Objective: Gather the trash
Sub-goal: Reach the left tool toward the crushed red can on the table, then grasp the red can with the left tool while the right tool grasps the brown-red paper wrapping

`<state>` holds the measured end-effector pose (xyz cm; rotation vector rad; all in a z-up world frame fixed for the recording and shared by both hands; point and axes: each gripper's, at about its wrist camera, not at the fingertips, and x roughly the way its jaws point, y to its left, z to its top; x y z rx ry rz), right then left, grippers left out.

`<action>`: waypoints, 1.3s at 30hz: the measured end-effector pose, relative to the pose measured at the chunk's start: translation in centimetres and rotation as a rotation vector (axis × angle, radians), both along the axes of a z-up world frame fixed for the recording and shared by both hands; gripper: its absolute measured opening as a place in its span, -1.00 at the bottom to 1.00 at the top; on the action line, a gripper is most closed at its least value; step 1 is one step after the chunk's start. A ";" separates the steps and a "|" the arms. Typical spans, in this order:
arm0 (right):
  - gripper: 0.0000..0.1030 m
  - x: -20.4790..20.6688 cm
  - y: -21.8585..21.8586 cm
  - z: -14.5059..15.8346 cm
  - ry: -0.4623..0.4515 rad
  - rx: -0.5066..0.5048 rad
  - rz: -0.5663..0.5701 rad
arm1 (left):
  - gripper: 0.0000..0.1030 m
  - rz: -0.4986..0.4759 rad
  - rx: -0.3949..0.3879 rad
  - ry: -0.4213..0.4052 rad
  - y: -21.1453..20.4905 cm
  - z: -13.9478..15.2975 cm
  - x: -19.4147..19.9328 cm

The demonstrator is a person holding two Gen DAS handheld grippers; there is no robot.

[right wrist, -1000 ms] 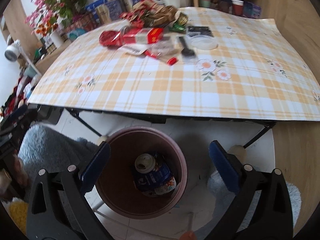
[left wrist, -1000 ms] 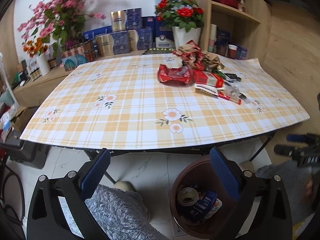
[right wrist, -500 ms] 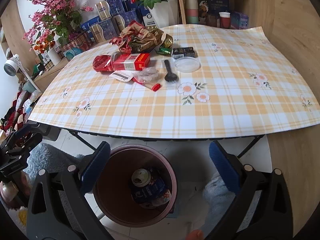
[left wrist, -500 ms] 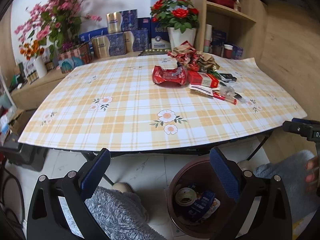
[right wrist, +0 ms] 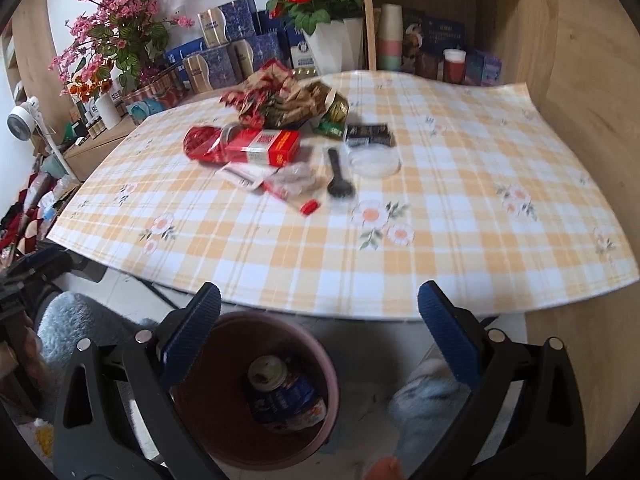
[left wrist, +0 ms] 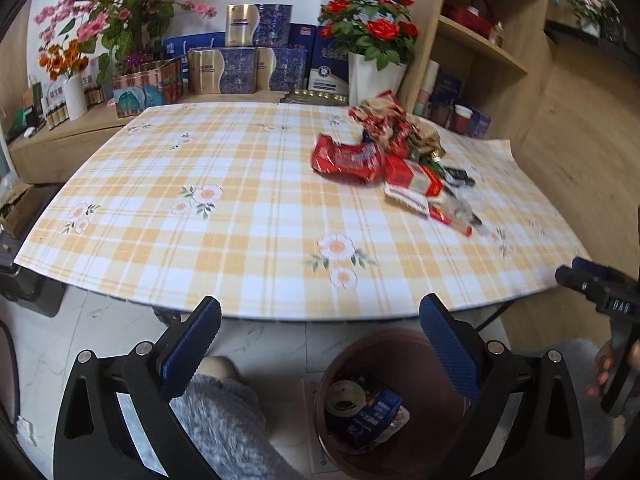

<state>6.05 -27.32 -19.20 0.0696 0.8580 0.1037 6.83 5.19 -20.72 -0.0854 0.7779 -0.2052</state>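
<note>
Trash (left wrist: 400, 164) lies heaped on the far right part of the tabletop (left wrist: 240, 216) in my left view: a red wrapper (left wrist: 346, 159), a red box (left wrist: 414, 178) touching it, crumpled paper (left wrist: 396, 128) behind both. My left gripper (left wrist: 320, 344) hangs below the tabletop's near edge, its jaws spread wide with nothing between them. Under its right finger stands the bin (left wrist: 384, 404) on the floor, with a can (left wrist: 345, 396) and a blue packet (left wrist: 376, 410) already inside. A grey fluffy sleeve (left wrist: 224, 424) shows at the bottom. At the right edge my right hand (left wrist: 608, 372) holds the other gripper's handle.

From my right view, the trash sits at the middle left of the tabletop (right wrist: 440, 216): red box (right wrist: 266, 147) on the red wrapper (right wrist: 200, 144), crumpled paper (right wrist: 280, 98) behind, a black spoon (right wrist: 338, 174) and a clear lid (right wrist: 374, 162) just beside each other, a black packet (right wrist: 367, 134) touching the lid's far side. My right gripper (right wrist: 319, 342) also hangs low in front of the tabletop, jaws wide apart and empty. The bin (right wrist: 320, 364) stands directly below, between its fingers, holding the can (right wrist: 267, 372) and blue packet (right wrist: 286, 404).
</note>
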 end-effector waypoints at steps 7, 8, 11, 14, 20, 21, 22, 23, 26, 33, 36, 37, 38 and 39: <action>0.89 2.9 -0.6 0.1 -0.005 -0.009 -0.013 | 0.65 0.007 -0.096 0.016 0.7 0.8 5.6; 0.89 3.5 -0.8 0.0 -0.007 0.004 -0.021 | 0.60 0.012 -0.124 0.022 0.9 0.8 6.7; 0.89 5.3 -1.3 -0.4 0.004 0.039 -0.043 | 0.35 0.044 -0.193 0.065 1.1 0.1 11.2; 0.89 7.2 -1.7 -0.8 0.019 0.051 -0.058 | 0.21 0.048 -0.201 0.091 0.6 -0.6 15.6; 0.89 11.0 -1.9 -0.8 0.020 0.070 -0.062 | 0.20 -0.004 -0.236 0.129 -1.5 -2.5 23.3; 0.89 11.5 -1.9 -0.6 0.013 0.067 -0.058 | 0.20 -0.006 -0.245 0.144 -1.7 -3.0 24.3; 0.89 12.0 -1.8 -0.4 0.007 0.065 -0.051 | 0.20 -0.006 -0.245 0.152 -1.9 -3.4 24.9; 0.89 12.6 -1.7 -0.2 0.000 0.057 -0.041 | 0.20 -0.003 -0.238 0.160 -2.1 -3.9 25.6; 0.89 14.2 -1.1 0.3 -0.008 0.031 -0.011 | 0.20 0.016 -0.255 0.186 -2.1 -5.0 26.9; 0.89 18.4 1.3 1.5 -0.023 -0.032 0.086 | -0.24 0.016 -0.316 0.221 -1.7 -6.3 27.9; 0.89 20.2 3.5 2.0 -0.026 -0.071 0.158 | -0.26 0.018 -0.290 0.183 -0.7 -5.6 26.9; 0.89 20.8 4.2 2.0 -0.024 -0.082 0.180 | -0.26 0.031 -0.294 0.177 0.1 -5.3 26.4; 0.89 21.6 5.2 2.1 -0.024 -0.098 0.205 | -0.26 0.050 -0.299 0.179 0.8 -5.0 26.0; 0.89 22.2 6.0 2.3 -0.022 -0.107 0.222 | -0.26 0.080 -0.324 0.182 1.9 -4.6 25.4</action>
